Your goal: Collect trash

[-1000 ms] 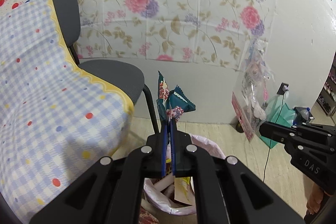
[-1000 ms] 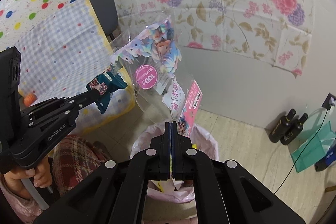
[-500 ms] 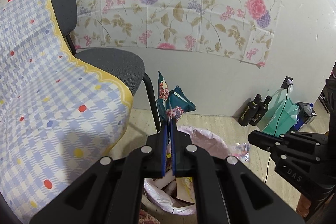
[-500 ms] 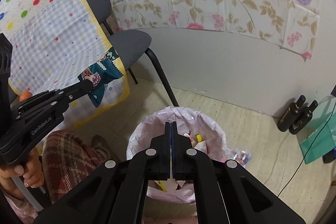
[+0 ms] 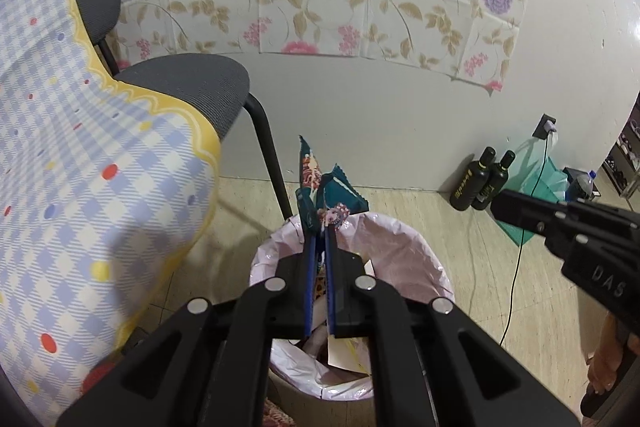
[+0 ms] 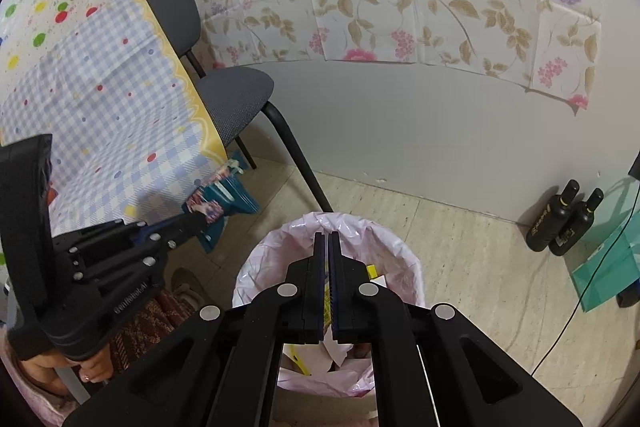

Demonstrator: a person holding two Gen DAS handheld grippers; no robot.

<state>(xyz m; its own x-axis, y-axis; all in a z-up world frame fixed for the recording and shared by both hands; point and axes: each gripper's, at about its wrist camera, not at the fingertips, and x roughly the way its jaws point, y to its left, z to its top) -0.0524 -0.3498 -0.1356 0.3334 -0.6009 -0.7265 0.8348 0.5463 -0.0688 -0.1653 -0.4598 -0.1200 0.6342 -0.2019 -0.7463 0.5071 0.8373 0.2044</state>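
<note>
My left gripper point(image 5: 319, 231) is shut on a teal snack wrapper point(image 5: 325, 193) and holds it above the near rim of a bin lined with a pink bag point(image 5: 404, 239). The bin holds paper and wrapper trash. In the right wrist view the left gripper point(image 6: 199, 218) with the teal wrapper point(image 6: 224, 201) is left of the bin point(image 6: 276, 251). My right gripper point(image 6: 327, 237) is over the bin, jaws nearly together with a thin gap and nothing between them. It also shows at the right of the left wrist view point(image 5: 500, 207).
A table with a blue checked cloth point(image 5: 80, 195) stands on the left. A grey chair point(image 5: 188, 87) is behind it, its black leg point(image 5: 272, 163) close to the bin. Two black bottles point(image 5: 480, 183), a green bag point(image 5: 536, 179) and a cable lie by the wall on the right.
The clear packet that my right gripper held a second ago is gone from it. Both grippers have tilted down toward the bin. The left keeps its hold on the teal wrapper.
</note>
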